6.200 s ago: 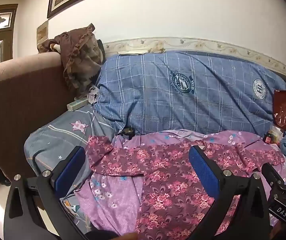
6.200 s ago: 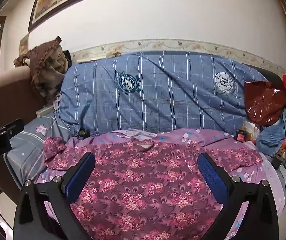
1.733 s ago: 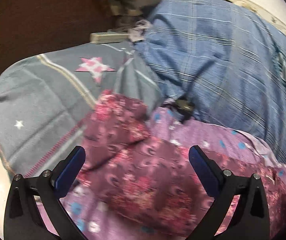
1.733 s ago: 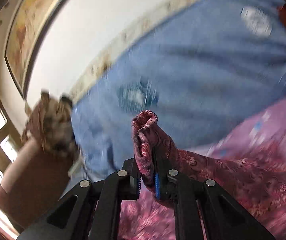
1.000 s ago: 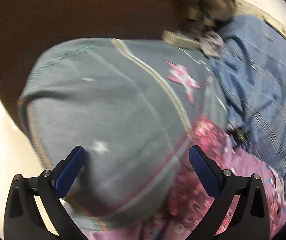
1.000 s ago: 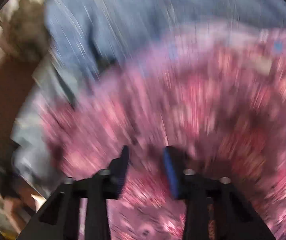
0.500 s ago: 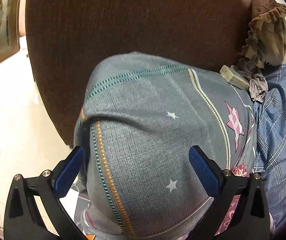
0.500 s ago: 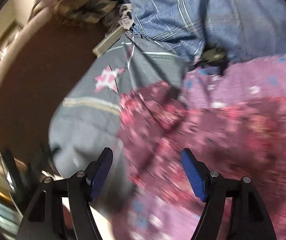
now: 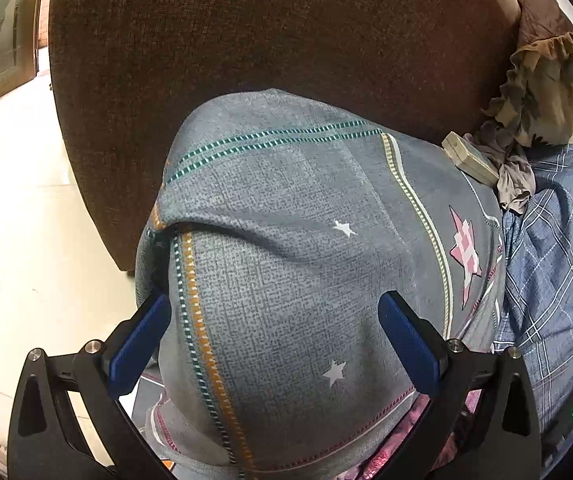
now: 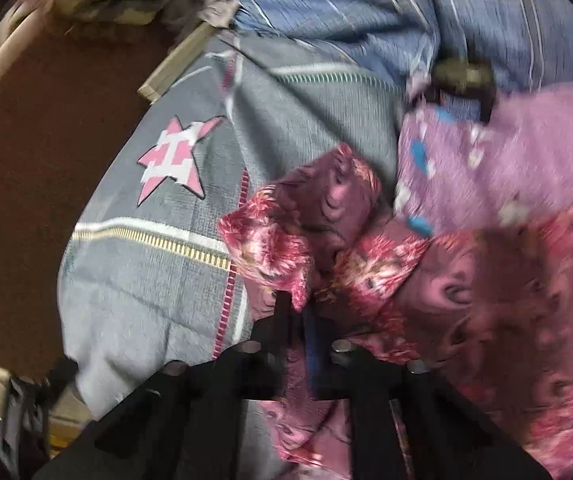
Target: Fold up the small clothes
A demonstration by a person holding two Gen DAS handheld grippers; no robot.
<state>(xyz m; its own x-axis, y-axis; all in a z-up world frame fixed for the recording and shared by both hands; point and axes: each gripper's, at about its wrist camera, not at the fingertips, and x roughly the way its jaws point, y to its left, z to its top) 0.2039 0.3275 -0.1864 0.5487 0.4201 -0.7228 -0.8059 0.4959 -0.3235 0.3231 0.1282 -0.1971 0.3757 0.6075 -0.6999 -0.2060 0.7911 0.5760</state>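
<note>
Right gripper (image 10: 295, 312) tilted downward, pinched on floral garment (image 10: 366, 272).

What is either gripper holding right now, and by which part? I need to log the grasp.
The right gripper is shut on the floral garment at its sleeve edge. The left gripper is open, holding nothing.

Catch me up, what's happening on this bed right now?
A person is folding a maroon floral garment spread over a purple sheet. The right gripper has just closed at the garment's sleeve end, apparently pinching the cloth. The left gripper hangs open over the grey star-patterned pillow, holding nothing.
</note>
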